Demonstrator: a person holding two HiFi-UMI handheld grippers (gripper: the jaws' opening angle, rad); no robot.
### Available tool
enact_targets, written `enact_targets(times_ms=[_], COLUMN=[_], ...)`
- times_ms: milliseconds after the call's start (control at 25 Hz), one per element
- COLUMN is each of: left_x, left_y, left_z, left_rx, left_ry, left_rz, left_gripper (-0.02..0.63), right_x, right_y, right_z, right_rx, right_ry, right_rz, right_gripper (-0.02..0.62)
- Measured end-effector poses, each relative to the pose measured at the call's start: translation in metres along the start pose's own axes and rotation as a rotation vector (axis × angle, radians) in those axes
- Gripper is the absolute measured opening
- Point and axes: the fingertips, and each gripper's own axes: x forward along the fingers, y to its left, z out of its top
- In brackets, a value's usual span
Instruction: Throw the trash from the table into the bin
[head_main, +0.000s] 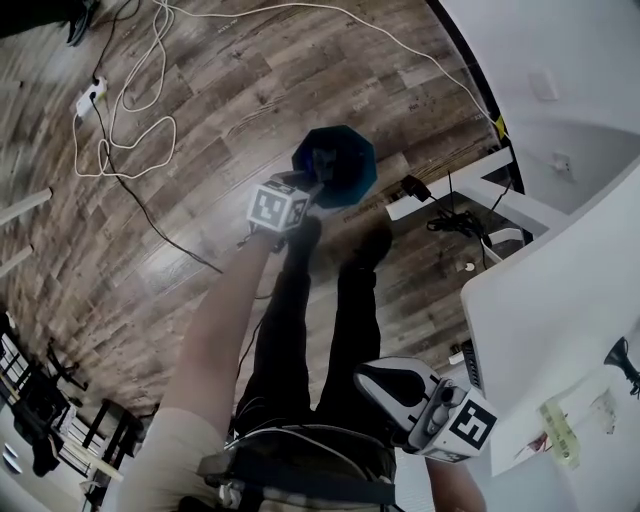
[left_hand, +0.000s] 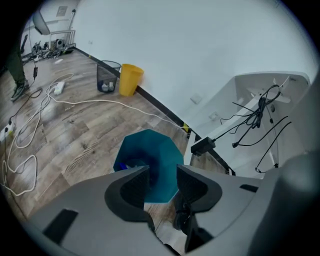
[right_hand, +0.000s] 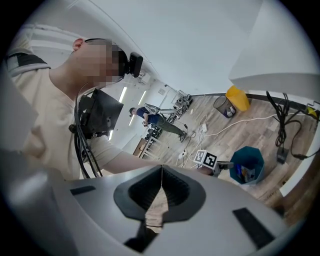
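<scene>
The blue bin (head_main: 345, 160) stands on the wood floor just past my feet. My left gripper (head_main: 318, 172) hangs over its near rim, pointing steeply down. In the left gripper view the jaws stand apart with nothing between them, and the bin (left_hand: 155, 155) shows through the gap of the left gripper (left_hand: 162, 175). Some trash lies inside the bin (right_hand: 247, 165). My right gripper (head_main: 368, 380) is low by my hip, next to the white table (head_main: 560, 300), and its jaws (right_hand: 161, 172) are shut and empty. A yellowish item (head_main: 560, 432) lies on the table.
White and black cables (head_main: 130, 110) and a power strip (head_main: 90, 97) lie on the floor to the left. A yellow bin (left_hand: 131, 79) and a black mesh bin (left_hand: 107, 76) stand by the wall. Table legs with a cable bundle (head_main: 455, 215) are right of the blue bin.
</scene>
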Motion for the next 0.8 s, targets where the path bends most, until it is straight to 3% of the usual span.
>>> enact_targets(times_ms=[360,640,720,800], left_x=[-0.055,-0.135,-0.166,-0.199], left_y=[0.014,-0.041,-0.055,-0.063], left_z=[0.014,0.053,0.061,0.076], left_rx=[0.013,0.083,0.124,0.132], left_ry=[-0.009,-0.064,-0.091,-0.161], left_rz=[-0.019,-0.163,-0.173,-0.150], left_gripper=[0.147,0.147,0.131,0.062], right_x=[0.016,0.024,0.025,0.023], right_y=[0.030,0.091,0.115,0.139], right_z=[0.035,0.081,0.086,0.088], right_rx=[-0.034,-0.133,-0.147,-0.165], right_ry=[-0.086,-0.162,-0.183,-0.185], right_rz=[0.016,0.031,0.043,0.055], right_gripper=[0.014,0.014,0.014,0.014])
